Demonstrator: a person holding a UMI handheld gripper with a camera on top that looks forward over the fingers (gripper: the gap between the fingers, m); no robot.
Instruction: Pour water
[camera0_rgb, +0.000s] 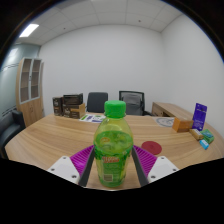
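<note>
Tongs (113, 170) clamp the upright green bottle (113, 145) over the wooden table's (55, 138) near edge, open tabletop beyond.

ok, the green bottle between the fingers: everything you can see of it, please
The green bottle stands upright on the wooden table, between the gripper fingers, whose pink pads flank its lower body. It looks like translucent green plastic, with a green screw cap closed on top and a printed label with pink and white marks around the body. Its base is hidden, so the liquid level cannot be read. Whether the pads actually press on it cannot be told.
</note>
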